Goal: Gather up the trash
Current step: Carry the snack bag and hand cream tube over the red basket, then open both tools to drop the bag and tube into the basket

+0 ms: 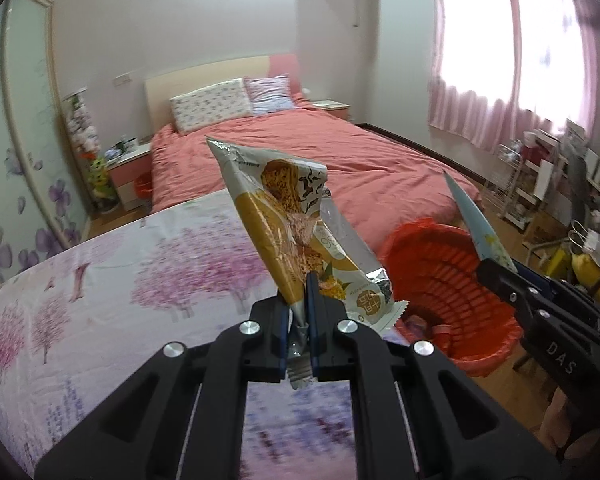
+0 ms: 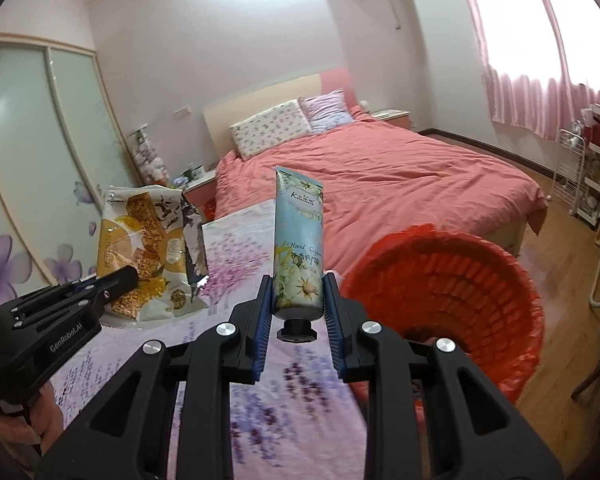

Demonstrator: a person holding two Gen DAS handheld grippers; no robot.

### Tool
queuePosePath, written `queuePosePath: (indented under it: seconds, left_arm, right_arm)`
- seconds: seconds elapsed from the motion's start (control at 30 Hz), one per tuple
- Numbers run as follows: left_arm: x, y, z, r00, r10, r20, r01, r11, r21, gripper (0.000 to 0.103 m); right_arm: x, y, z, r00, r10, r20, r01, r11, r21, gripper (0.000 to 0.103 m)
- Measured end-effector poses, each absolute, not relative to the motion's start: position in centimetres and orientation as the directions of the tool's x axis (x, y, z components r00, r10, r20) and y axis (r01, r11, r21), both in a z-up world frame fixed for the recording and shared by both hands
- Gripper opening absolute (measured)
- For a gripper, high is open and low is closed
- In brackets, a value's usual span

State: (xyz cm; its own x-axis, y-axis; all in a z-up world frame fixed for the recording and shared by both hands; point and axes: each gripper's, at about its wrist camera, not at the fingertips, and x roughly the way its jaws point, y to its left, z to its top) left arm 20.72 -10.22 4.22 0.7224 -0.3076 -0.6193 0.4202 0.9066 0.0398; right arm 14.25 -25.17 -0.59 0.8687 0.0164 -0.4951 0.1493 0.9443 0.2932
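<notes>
My left gripper [image 1: 300, 308] is shut on the lower end of a yellow and silver snack wrapper [image 1: 288, 224], which stands up above the flowered tablecloth [image 1: 100, 280]. The same wrapper [image 2: 148, 248] and left gripper [image 2: 118, 280] show at the left of the right wrist view. My right gripper [image 2: 298, 300] is shut on a light blue hand cream tube [image 2: 299, 240], cap pointing down toward me. In the left wrist view that tube [image 1: 476, 220] and the right gripper [image 1: 496, 276] hang over the red trash basket [image 1: 452, 292]. The basket [image 2: 452, 300] stands just right of the table.
A bed with a salmon cover [image 1: 300, 156] lies behind the table. A white wire rack [image 1: 512, 184] and cluttered shelves stand at the right under pink curtains [image 1: 500, 60]. A nightstand [image 1: 128, 172] and sliding wardrobe doors [image 2: 40, 140] are at the left. Wooden floor [image 2: 568, 280] shows beside the basket.
</notes>
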Motion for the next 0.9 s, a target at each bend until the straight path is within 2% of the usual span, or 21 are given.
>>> queuePosePath:
  seconds: [0.4, 0.67, 0.73, 0.8, 0.9]
  left_arm:
    - [20.4, -18.8, 1.3, 0.653, -0.375, -0.658, 0.533, 0.844, 0.048, 0.009]
    - [21.2, -23.7, -1.2, 0.596, -0.407, -0.692, 0.589, 0.808, 0.032, 0.01]
    - [21.5, -24.8, -2.0, 0.587, -0.403, -0.702, 0.59, 0.807, 0.029, 0.013]
    - [22.0, -25.3, -2.9, 0.582, -0.391, -0.713, 0.587, 0.809, 0.036, 0.031]
    - [22.6, -25.2, -4.0, 0.584, -0.363, -0.726, 0.568, 0.822, 0.046, 0.038]
  right_arm:
    - [13.3, -31.1, -2.0, 0.863, -0.066, -0.501, 0.262, 0.906, 0.332, 0.026]
    - [14.0, -34.3, -3.9, 0.844, -0.072, -0.532, 0.305, 0.88, 0.365, 0.026]
    - [14.8, -35.2, -4.7, 0.833, -0.048, -0.551, 0.307, 0.869, 0.388, 0.026]
    - [15.1, -35.9, -5.3, 0.823, -0.039, -0.567, 0.319, 0.857, 0.404, 0.027]
    - [15.1, -36.4, -5.9, 0.813, -0.036, -0.581, 0.331, 0.85, 0.41, 0.039]
